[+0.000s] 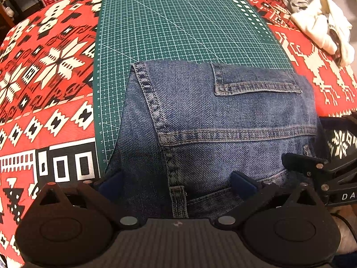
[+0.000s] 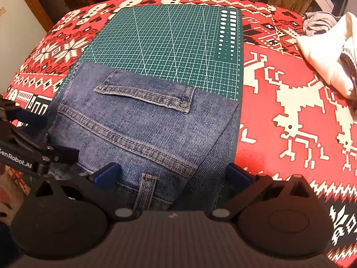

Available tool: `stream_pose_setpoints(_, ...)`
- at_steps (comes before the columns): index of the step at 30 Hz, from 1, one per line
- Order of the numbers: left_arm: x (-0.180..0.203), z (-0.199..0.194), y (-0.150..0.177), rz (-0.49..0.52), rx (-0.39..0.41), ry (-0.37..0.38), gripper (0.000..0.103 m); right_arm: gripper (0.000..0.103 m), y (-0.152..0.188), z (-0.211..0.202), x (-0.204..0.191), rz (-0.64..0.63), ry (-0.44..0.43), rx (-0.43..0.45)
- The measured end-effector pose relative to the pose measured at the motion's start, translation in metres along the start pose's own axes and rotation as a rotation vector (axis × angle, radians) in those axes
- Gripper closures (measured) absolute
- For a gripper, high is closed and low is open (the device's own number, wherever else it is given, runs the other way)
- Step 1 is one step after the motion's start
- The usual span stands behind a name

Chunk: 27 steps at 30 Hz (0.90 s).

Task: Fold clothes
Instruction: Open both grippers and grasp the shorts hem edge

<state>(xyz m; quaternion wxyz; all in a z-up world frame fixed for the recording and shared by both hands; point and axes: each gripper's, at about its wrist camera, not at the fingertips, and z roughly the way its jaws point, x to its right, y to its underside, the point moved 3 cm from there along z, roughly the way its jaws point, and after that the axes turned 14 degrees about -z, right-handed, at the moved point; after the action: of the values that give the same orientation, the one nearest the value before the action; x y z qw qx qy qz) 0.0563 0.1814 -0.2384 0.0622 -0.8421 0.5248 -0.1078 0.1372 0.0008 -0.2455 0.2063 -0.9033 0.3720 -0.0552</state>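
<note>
Folded blue jeans (image 1: 223,120) lie on the near half of a green cutting mat (image 1: 178,26), back pocket flap and belt loop facing up. My left gripper (image 1: 177,183) is open, its blue pads (image 1: 111,182) spread wide over the waistband's left part. From the right wrist view the same jeans (image 2: 145,122) cover the mat (image 2: 174,44). My right gripper (image 2: 173,173) is open too, straddling the waistband near the jeans' right edge. Each gripper shows in the other's view: black right fingers (image 1: 299,164), left fingers (image 2: 64,151). Neither holds fabric.
A red, white and black patterned cloth (image 1: 55,67) covers the table (image 2: 290,111). A pile of white and grey garments (image 1: 321,29) sits at the far right (image 2: 323,51). Boxes and furniture stand beyond the table's far edge.
</note>
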Motion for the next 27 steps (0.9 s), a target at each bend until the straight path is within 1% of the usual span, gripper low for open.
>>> stream_pose_setpoints(4, 0.0, 0.0, 0.002, 0.004, 0.014, 0.006, 0.0, 0.0, 0.0, 0.0, 0.0, 0.004, 0.005, -0.001)
stream_pose_setpoints(11, -0.003, -0.004, 0.007, -0.014, 0.054, 0.014, 0.0, 0.0, 0.005, -0.003, 0.0, 0.026, 0.02, 0.037)
stream_pose_setpoints(14, -0.003, -0.007, 0.008, -0.03, 0.055, 0.014, 0.001, 0.001, 0.004, -0.004, 0.002, 0.057, 0.009, 0.021)
stream_pose_setpoints(17, -0.003, -0.012, 0.006, -0.056, 0.043, 0.022, 0.013, 0.007, 0.004, -0.01, 0.004, 0.087, 0.006, 0.016)
stream_pose_setpoints(19, -0.002, -0.018, 0.005, -0.077, 0.036, 0.031, 0.025, 0.009, 0.003, -0.018, 0.005, 0.094, 0.016, 0.02)
stream_pose_setpoints(20, -0.002, -0.021, 0.004, -0.092, 0.032, 0.041, 0.028, 0.009, 0.003, -0.023, 0.004, 0.095, 0.02, 0.026)
stream_pose_setpoints(22, -0.006, -0.028, 0.003, -0.13, 0.012, 0.086, 0.038, 0.012, 0.002, -0.034, 0.003, 0.094, 0.027, 0.036)
stream_pose_setpoints(23, -0.007, -0.032, 0.003, -0.148, 0.003, 0.111, 0.04, 0.015, 0.001, -0.039, 0.002, 0.094, 0.028, 0.04)
stream_pose_setpoints(24, -0.008, -0.036, 0.003, -0.165, -0.002, 0.134, 0.045, 0.018, 0.001, -0.044, 0.0, 0.095, 0.029, 0.044)
stream_pose_setpoints(25, -0.008, -0.04, 0.003, -0.176, 0.0, 0.149, 0.053, 0.019, 0.001, -0.049, -0.001, 0.097, 0.027, 0.048)
stream_pose_setpoints(27, -0.007, -0.049, 0.005, -0.192, 0.013, 0.172, 0.063, 0.027, 0.001, -0.056, -0.004, 0.116, 0.013, 0.057)
